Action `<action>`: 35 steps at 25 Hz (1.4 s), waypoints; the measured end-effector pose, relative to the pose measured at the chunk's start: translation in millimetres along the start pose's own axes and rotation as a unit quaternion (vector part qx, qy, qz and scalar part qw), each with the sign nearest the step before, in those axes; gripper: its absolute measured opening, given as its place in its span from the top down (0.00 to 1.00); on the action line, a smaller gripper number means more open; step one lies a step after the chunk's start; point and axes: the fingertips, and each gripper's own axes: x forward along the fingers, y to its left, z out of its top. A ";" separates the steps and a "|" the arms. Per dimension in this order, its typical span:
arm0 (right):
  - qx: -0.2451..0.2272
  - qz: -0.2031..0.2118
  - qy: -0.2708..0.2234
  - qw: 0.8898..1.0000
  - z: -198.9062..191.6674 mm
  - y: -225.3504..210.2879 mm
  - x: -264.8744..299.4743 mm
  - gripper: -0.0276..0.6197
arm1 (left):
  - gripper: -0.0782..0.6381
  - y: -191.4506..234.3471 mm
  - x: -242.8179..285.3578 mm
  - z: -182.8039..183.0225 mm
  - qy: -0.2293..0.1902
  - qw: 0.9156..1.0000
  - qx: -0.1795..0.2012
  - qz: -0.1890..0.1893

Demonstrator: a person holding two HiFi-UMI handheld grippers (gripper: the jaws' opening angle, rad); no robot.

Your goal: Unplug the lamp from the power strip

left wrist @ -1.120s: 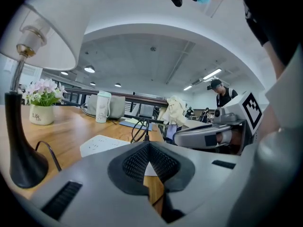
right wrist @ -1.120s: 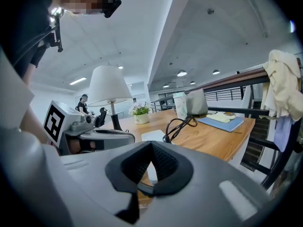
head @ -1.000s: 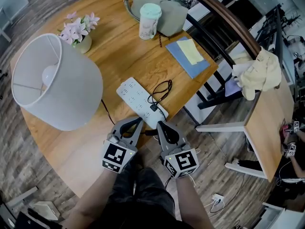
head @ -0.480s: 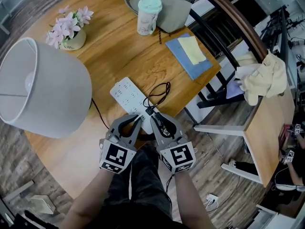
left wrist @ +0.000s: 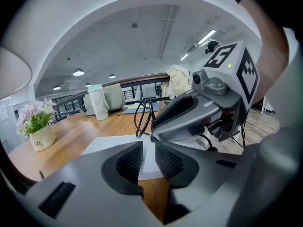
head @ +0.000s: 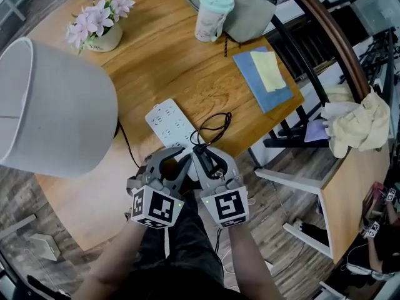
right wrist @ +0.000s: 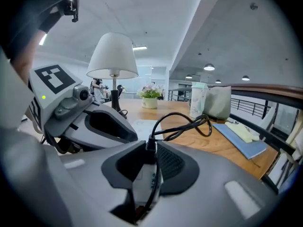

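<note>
A white power strip lies on the round wooden worktop, near the lamp. 1 black plug stands in the strip's near end. My right tool has just been opening, and its jaws stand apart around that plug. My left tool is narrowly apart and empty. I judge the plug rigid and tightly seated, so I should grip its body, not the limp cord. The strip's print is too blurred to read.

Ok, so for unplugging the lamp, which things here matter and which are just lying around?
For the job: lamp, power strip, black plug.
Lying about: flower pot, cup, grey bag, blue notebook, pale cloth.
</note>
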 end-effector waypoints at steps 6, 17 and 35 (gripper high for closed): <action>-0.007 0.019 0.018 1.000 -1.7 1.9 2.7 0.84 | 0.90 2.5 4.1 0.5 -0.003 1.000 -0.020 0.008; -0.009 0.040 0.026 0.999 -2.4 4.0 2.2 0.85 | 0.90 1.8 5.9 -0.3 0.018 0.999 -0.040 0.018; 0.040 0.044 0.000 0.998 2.1 0.7 -4.3 0.86 | 0.90 2.1 6.6 -0.6 0.018 0.998 -0.047 0.024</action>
